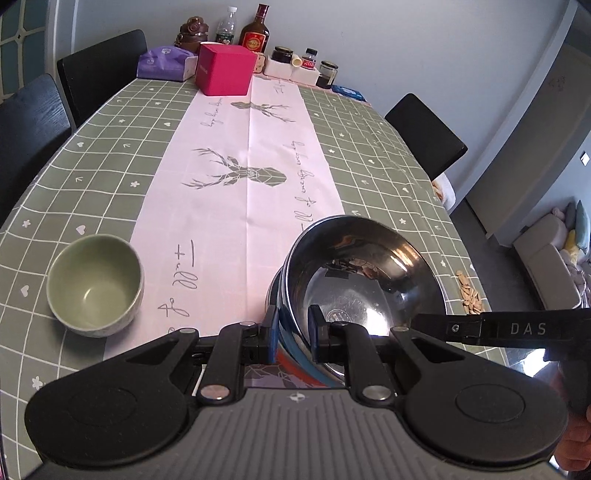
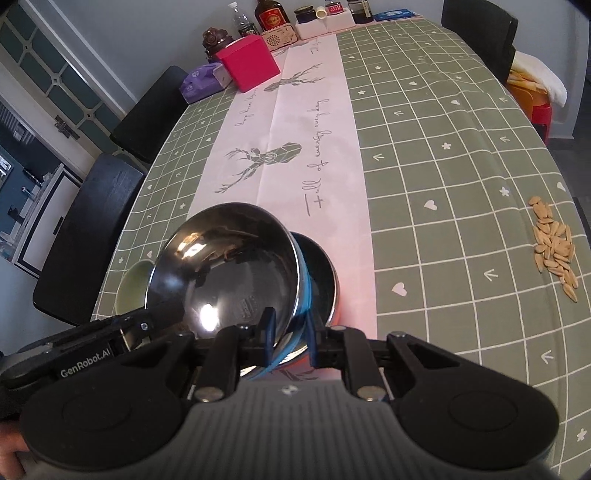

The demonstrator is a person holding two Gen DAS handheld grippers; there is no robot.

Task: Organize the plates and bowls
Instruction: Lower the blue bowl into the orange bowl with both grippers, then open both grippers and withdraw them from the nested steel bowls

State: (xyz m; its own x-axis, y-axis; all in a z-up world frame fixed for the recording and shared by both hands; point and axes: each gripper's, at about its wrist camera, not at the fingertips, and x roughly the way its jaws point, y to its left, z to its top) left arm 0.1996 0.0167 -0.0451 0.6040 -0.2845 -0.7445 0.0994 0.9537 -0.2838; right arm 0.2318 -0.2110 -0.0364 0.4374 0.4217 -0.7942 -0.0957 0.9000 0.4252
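We clamp both left tongs (image 1: 293, 336) and right tongs (image 2: 290, 341) on the steel bowl's (image 1: 364, 273) near rim; it tilts over another bowl (image 2: 319, 273), green bowl (image 1: 94, 284) left.

green grid tablecloth (image 1: 92, 177) with pink deer-print runner (image 1: 236, 155) down the middle. far end: magenta box (image 1: 225, 68), purple tissue pack (image 1: 164, 62), amber liquor bottle (image 1: 255, 33), water bottle (image 1: 226, 27), dark jars (image 1: 282, 55). seed pile (image 2: 554, 247) near right edge. black chairs (image 1: 99, 70) around.
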